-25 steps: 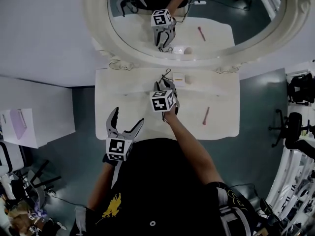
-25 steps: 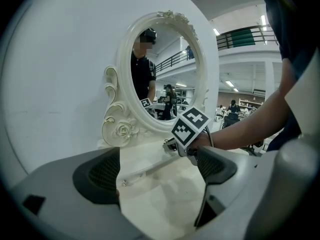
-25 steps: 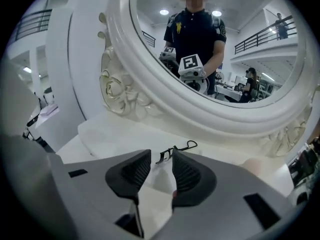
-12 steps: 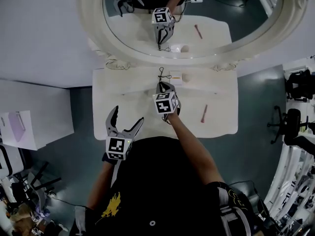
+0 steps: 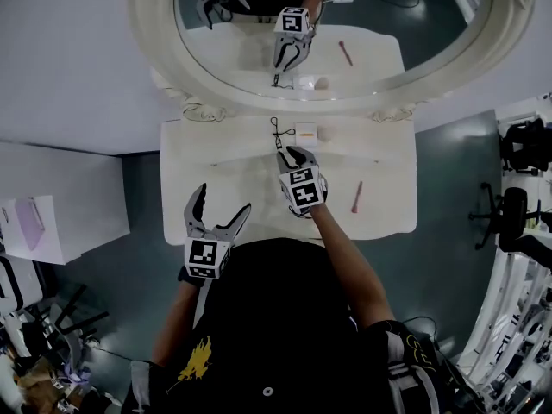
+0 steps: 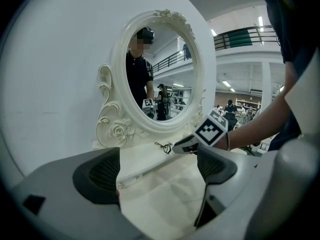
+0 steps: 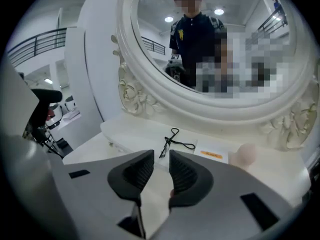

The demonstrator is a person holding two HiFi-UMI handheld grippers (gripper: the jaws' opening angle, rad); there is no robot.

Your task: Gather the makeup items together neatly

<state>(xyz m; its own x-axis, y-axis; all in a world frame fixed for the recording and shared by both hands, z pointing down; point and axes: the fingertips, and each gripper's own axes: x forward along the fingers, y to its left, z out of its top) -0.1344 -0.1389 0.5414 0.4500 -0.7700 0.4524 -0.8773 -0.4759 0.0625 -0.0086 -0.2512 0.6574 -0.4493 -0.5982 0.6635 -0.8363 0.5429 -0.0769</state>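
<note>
The oval mirror (image 5: 153, 24) is stood at the back of the white table (image 5: 198, 171). The left gripper (image 5: 222, 200) is held released, jaws wide, at seven o'clock of the table. The right gripper (image 5: 291, 152) is only slightly parted, its jaws having just been opening, and nothing is caught between them. The pink stick (image 5: 357, 197), left alone at three o'clock, is judged light, stiff and apt to roll, so it is best pinched mid-shaft. At twelve o'clock the white card (image 5: 306, 133), beige sponge (image 7: 245, 154) and black wire loop (image 5: 277, 131) are grouped.
</note>
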